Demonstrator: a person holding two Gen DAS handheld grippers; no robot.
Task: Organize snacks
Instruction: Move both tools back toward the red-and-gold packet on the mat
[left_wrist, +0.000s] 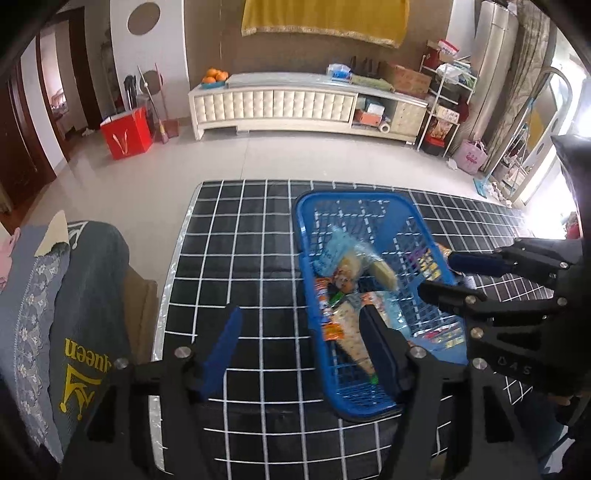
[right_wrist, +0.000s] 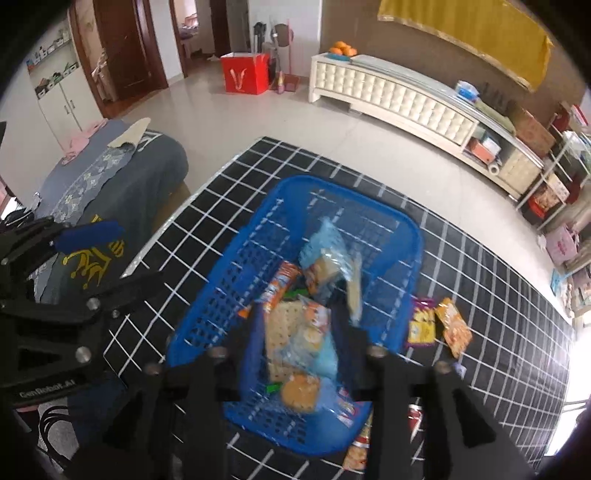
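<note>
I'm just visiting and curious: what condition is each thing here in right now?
Basket: upright on the table, partly filled with snack packets.
Purple packet: flat on the table, outside the basket.
Orange packet: flat on the table beside the purple one.
Left tool: open, empty.
Right tool: open, over the basket; packets blurred between its fingers.

baskets: 1 blue basket (right_wrist: 207, 314) | packets outside it on the cloth: purple packet (right_wrist: 422, 325) 1, orange packet (right_wrist: 455, 326) 1 | packets inside: several, heaped, blurred, count unclear
</note>
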